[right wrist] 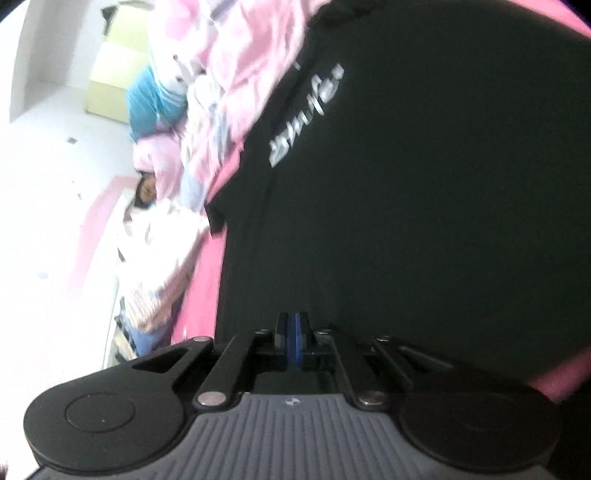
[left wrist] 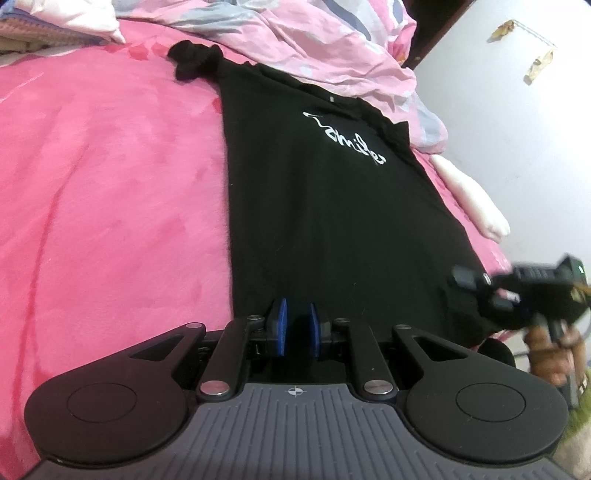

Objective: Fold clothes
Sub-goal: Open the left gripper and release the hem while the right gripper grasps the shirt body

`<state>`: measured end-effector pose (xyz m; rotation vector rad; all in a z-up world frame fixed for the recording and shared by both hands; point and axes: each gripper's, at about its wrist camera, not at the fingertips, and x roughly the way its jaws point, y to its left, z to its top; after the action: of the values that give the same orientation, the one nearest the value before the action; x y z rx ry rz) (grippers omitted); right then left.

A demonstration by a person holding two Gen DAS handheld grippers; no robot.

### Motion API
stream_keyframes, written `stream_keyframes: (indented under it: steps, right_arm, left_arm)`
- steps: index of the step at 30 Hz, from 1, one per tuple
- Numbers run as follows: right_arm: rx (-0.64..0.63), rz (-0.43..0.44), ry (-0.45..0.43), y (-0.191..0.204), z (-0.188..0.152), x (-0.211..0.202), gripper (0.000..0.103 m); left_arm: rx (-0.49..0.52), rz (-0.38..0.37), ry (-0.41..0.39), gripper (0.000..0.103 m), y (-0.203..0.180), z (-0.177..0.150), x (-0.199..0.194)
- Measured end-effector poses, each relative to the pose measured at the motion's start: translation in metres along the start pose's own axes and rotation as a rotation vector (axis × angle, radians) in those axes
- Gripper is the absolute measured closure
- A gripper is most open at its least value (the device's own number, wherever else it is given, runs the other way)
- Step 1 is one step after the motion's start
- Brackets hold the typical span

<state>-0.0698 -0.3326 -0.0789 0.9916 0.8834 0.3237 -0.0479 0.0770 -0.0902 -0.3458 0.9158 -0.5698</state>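
Seen from the left gripper (left wrist: 297, 326), the pink bedspread (left wrist: 110, 206) fills everything off to its left, bare and smooth. Far ahead on that side, a white pillow (left wrist: 94, 18) sits at the head of the bed. Straight ahead of the blue pads (left wrist: 282, 326) lies the black T-shirt (left wrist: 332, 229), spread flat with white script lettering (left wrist: 345, 138) across its chest and one sleeve bunched at the far left corner. The left gripper's jaws stand a narrow gap apart at the shirt's near hem; whether cloth is caught between them cannot be made out. Beyond the shirt a crumpled pink and grey quilt (left wrist: 295, 40) crowds its upper edge. To the right a white cushion (left wrist: 469, 195) lies along the bed's edge beside a pale wall (left wrist: 517, 129). Lower right, the right gripper (left wrist: 480, 286) sits at the shirt's right hem corner, carried by a hand (left wrist: 550, 354).

In the right wrist view, the right gripper (right wrist: 294, 341) has its pads pressed together over the shirt (right wrist: 424, 221); a grip on fabric cannot be confirmed. To its left lie striped folded cloth (right wrist: 159, 295) and a blue bundle (right wrist: 155, 99).
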Motion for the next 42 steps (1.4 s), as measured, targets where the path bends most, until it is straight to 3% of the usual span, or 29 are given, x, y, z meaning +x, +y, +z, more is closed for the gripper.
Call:
stream_keyframes:
  steps: [3, 7, 9, 11, 15, 18, 22, 24, 26, 28, 32, 35, 37, 38, 40, 42]
  right_arm:
    - [0.001, 0.008, 0.090, -0.001, -0.017, 0.032, 0.102]
    - [-0.085, 0.079, 0.230, 0.015, -0.062, 0.052, 0.101]
    - [-0.141, 0.083, 0.294, 0.028, -0.066, 0.059, 0.100]
    - [-0.208, 0.077, 0.261, 0.043, -0.050, 0.062, 0.100]
    - [-0.219, 0.116, 0.120, 0.059, 0.005, 0.078, 0.100]
    - [-0.215, 0.103, 0.119, 0.064, 0.026, 0.114, 0.100]
    - [-0.286, 0.141, 0.323, 0.075, -0.016, 0.162, 0.100]
    - [-0.381, 0.163, 0.371, 0.085, -0.036, 0.164, 0.100]
    - [-0.416, 0.204, 0.405, 0.091, -0.035, 0.161, 0.100]
    - [-0.395, 0.236, 0.381, 0.088, -0.017, 0.154, 0.100]
    - [-0.346, 0.154, 0.196, 0.062, 0.040, 0.131, 0.099]
    - [-0.281, 0.121, 0.105, 0.034, 0.070, 0.121, 0.099]
    - [-0.252, 0.132, 0.077, 0.020, 0.072, 0.118, 0.101]
    - [-0.233, 0.154, 0.068, 0.015, 0.071, 0.118, 0.101]
    - [-0.237, 0.163, 0.058, 0.014, 0.070, 0.117, 0.101]
    - [-0.243, 0.165, 0.051, 0.013, 0.068, 0.115, 0.101]
  left_arm:
    - [-0.006, 0.009, -0.003, 0.089, 0.001, -0.001, -0.004]
    - [0.005, 0.010, 0.005, 0.089, 0.002, 0.001, -0.008]
    - [0.024, 0.016, 0.011, 0.086, 0.000, 0.005, -0.008]
    - [0.053, 0.032, 0.012, 0.084, -0.004, 0.010, -0.009]
    - [0.124, 0.108, -0.022, 0.071, -0.013, 0.019, -0.010]
    - [0.129, 0.156, -0.031, 0.071, -0.011, 0.026, -0.005]
    - [0.089, 0.185, -0.041, 0.071, -0.001, 0.043, 0.002]
    - [0.051, 0.183, -0.050, 0.070, 0.007, 0.056, 0.007]
    - [0.006, 0.165, -0.053, 0.070, 0.014, 0.074, 0.016]
    - [-0.023, 0.150, -0.060, 0.067, 0.020, 0.094, 0.029]
    - [-0.074, 0.169, -0.080, 0.050, 0.029, 0.136, 0.066]
    - [-0.101, 0.205, -0.085, 0.049, 0.037, 0.161, 0.095]
    - [-0.096, 0.215, -0.110, 0.050, 0.040, 0.172, 0.105]
    - [-0.083, 0.223, -0.118, 0.053, 0.040, 0.176, 0.109]
    - [-0.049, 0.243, -0.127, 0.067, 0.038, 0.182, 0.117]
    - [-0.021, 0.248, -0.126, 0.086, 0.037, 0.184, 0.124]
